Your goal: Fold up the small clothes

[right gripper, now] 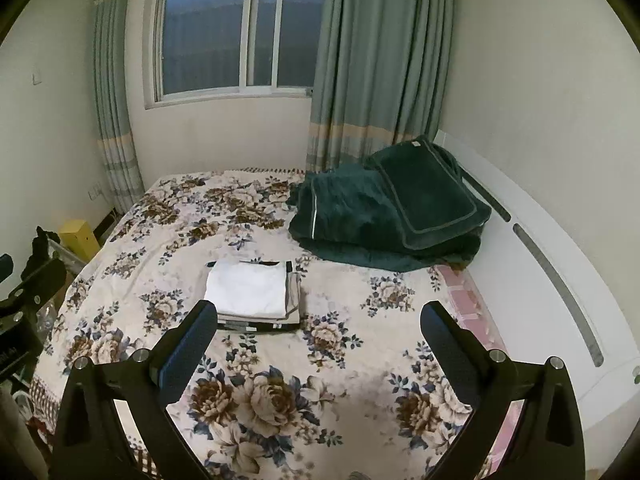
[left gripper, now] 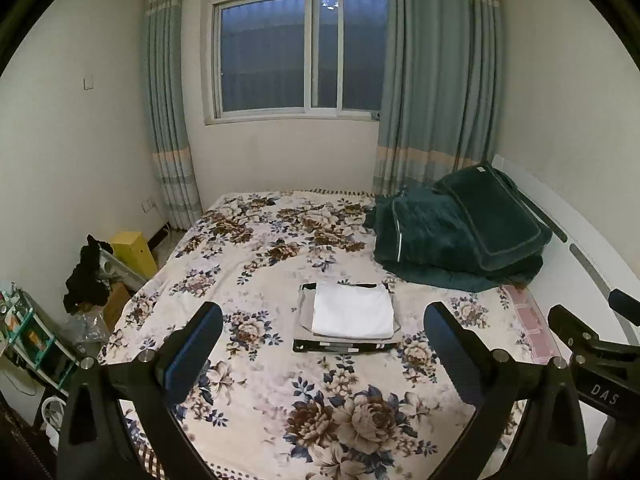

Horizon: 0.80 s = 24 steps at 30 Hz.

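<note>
A stack of folded small clothes lies in the middle of the floral bedspread, with a white folded garment on top, a grey one under it and a black one at the bottom. The stack also shows in the right wrist view. My left gripper is open and empty, held above the bed in front of the stack. My right gripper is open and empty, just right of the stack and nearer me. The right gripper's body shows at the left wrist view's right edge.
A dark green folded blanket with a pillow sits at the bed's far right, against a white headboard. A window and curtains are behind. A yellow box, black clothing and a shelf stand left of the bed.
</note>
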Each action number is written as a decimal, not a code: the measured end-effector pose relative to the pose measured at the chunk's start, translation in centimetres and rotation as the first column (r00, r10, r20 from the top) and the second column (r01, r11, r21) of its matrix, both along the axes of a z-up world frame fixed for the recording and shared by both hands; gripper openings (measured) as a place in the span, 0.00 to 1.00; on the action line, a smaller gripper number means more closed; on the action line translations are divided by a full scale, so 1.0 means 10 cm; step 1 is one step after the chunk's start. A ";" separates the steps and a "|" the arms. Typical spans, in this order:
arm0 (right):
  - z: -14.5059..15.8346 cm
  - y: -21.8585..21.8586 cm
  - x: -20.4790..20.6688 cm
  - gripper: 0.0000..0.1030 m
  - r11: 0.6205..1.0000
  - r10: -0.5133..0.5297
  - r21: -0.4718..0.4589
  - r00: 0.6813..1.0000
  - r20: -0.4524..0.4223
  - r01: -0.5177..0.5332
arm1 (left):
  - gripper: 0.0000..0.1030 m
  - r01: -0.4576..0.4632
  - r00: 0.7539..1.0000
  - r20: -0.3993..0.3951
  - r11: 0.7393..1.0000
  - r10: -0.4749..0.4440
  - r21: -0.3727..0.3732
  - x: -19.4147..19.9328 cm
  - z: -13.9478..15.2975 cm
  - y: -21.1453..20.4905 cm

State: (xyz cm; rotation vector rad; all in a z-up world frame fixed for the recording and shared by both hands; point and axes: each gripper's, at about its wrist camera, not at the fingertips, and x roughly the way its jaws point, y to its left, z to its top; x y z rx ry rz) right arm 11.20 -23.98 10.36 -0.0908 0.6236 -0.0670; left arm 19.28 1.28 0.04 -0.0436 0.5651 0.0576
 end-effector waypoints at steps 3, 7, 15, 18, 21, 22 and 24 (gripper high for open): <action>0.02 0.01 -0.02 1.00 1.000 0.011 0.002 1.000 0.005 -0.011 | 1.00 0.001 1.000 -0.004 1.000 -0.001 -0.004 -0.05 -0.01 0.00; 0.05 0.02 -0.10 1.00 1.000 0.017 0.000 1.000 0.015 -0.017 | 1.00 0.000 1.000 -0.003 1.000 0.000 0.002 -0.11 -0.01 0.00; 0.04 -0.01 0.00 1.00 0.999 0.036 0.001 0.999 0.018 -0.036 | 1.00 0.004 1.000 -0.009 1.000 -0.004 -0.004 -0.16 -0.02 -0.03; 0.04 0.00 -0.02 1.00 0.999 0.035 0.002 0.999 0.021 -0.035 | 1.00 0.003 1.000 -0.005 1.000 -0.003 -0.002 -0.17 -0.01 -0.03; 0.04 0.00 -0.02 1.00 0.999 0.037 0.005 0.999 0.023 -0.037 | 1.00 0.001 1.000 0.000 1.000 -0.001 0.002 -0.18 -0.01 -0.04; 0.03 0.00 -0.01 1.00 0.999 0.038 0.008 0.999 0.023 -0.039 | 1.00 0.003 1.000 0.000 1.000 -0.003 0.002 -0.18 0.00 -0.05; 0.03 -0.01 0.01 1.00 0.999 0.041 0.011 0.999 0.024 -0.041 | 1.00 0.001 1.000 0.001 1.000 -0.001 0.005 -0.17 0.00 -0.05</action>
